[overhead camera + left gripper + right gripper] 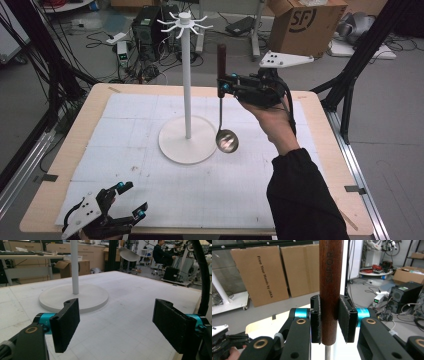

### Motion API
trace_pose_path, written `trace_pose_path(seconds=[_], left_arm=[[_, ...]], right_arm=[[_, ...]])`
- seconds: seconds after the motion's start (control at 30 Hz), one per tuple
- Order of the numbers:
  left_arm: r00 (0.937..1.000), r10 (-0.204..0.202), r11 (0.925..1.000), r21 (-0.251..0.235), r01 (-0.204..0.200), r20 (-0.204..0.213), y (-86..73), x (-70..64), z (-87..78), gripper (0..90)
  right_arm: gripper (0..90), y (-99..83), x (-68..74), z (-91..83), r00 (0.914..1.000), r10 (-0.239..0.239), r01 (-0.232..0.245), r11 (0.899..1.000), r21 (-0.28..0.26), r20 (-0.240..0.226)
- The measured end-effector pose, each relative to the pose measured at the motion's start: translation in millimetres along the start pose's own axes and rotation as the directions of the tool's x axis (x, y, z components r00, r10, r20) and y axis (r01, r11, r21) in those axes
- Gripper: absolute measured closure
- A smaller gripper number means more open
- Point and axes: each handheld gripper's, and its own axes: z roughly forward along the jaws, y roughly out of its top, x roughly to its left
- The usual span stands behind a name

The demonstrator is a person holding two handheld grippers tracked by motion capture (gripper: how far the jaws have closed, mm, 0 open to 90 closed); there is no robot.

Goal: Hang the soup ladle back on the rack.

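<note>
Jaws on the right gripper [329,322] are clamped tight on the dark wooden handle [331,285] of a ladle [223,112], pads pressed against both sides of it. That handle stands upright, with the thin metal shaft dropping straight down to the shiny bowl [227,141], which hangs just above the white mat [260,180], right beside the round base [176,145] of the white rack stand [187,80]. Ladle sits just right of the stand's pole, not touching it as far as I can see. The hand holding that gripper comes in from the near right, black sleeve [300,200] and all, with the grey plate [285,60] up on top.

Left gripper [127,200] is down at the near left corner of the wooden table [325,130], jaws spread wide with nothing between them. Its own camera shows both black pads [67,323] well apart over the mat, the stand's base farther off, and the ladle bowl [128,253] hanging up beyond it.

Far side of the room has a cardboard box [305,25] on the floor.
</note>
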Motion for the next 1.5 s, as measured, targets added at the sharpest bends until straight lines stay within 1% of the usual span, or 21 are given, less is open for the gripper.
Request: trace_pose_path(seconds=[0.13, 0.27, 0.33, 0.47, 0.73, 0.8, 0.83, 1.1, 1.3, 1.4, 1.5], left_arm=[[1.0, -0.003, 1.0, -0.005, 0.003, 0.001, 0.0, -0.2, -1.1, 22.4], [1.0, -0.002, 1.0, -0.005, 0.002, -0.001, 0.0, 0.0, -1.9, 22.4], [1.0, -0.003, 1.0, -0.005, 0.003, 0.0, -0.1, 0.1, -1.9, 22.4], [1.0, -0.003, 1.0, -0.004, 0.003, 0.001, -0.1, 0.1, -2.0, 22.5], [1.0, -0.002, 1.0, -0.006, 0.002, 0.001, -0.1, 0.3, -2.1, 22.5], [1.0, -0.002, 1.0, -0.006, 0.002, 0.0, -0.1, 0.4, -2.1, 22.5], [1.0, -0.003, 1.0, -0.007, 0.003, 0.001, -0.1, 0.5, -2.1, 22.5], [1.0, -0.007, 0.9999, -0.008, 0.007, -0.002, -0.1, 0.4, -2.9, 22.5], [0.9999, -0.01, 0.9999, -0.012, 0.009, -0.004, 0.0, 0.4, -4.0, 22.5], [0.9999, -0.01, 0.9999, -0.013, 0.01, -0.003, 0.1, 0.5, -4.6, 22.5], [1.0, -0.008, 0.9999, -0.014, 0.008, -0.005, 0.1, 0.7, -5.6, 22.5]], right_arm=[[74.1, 10.4, 0.1, 5.8, 1.0, -0.004, 0.004, 1.0, 0.0, -0.006], [74.1, 21.9, 0.2, 8.9, 0.9998, -0.019, 0.019, 1.0, -0.004, -0.01], [74.2, 26.9, -0.1, 10.2, 0.9998, -0.018, 0.018, 1.0, -0.005, -0.009], [74.2, 32.6, -0.8, 14.7, 0.9996, -0.028, 0.028, 1.0, 0.004, -0.009], [74.1, 35.6, -2.2, 24.3, 0.9996, -0.027, 0.027, 0.999, 0.028, -0.002], [74.1, 35.9, -2.9, 26.2, 0.9995, -0.031, 0.031, 0.999, 0.027, -0.006], [74.1, 36.1, -2.9, 26.9, 0.9997, -0.025, 0.025, 0.999, 0.032, -0.005], [74.1, 38.7, -4.4, 34.2, 0.9996, -0.028, 0.028, 0.999, 0.044, 0.003], [74.1, 42.9, -4.8, 43.4, 0.9993, -0.035, 0.035, 0.998, 0.057, 0.009], [74.1, 42.6, -5.9, 48.3, 0.9995, -0.032, 0.031, 0.998, 0.062, 0.008], [74.1, 41.8, -6.6, 52.7, 0.9994, -0.03, 0.028, 0.997, 0.069, 0.019]])
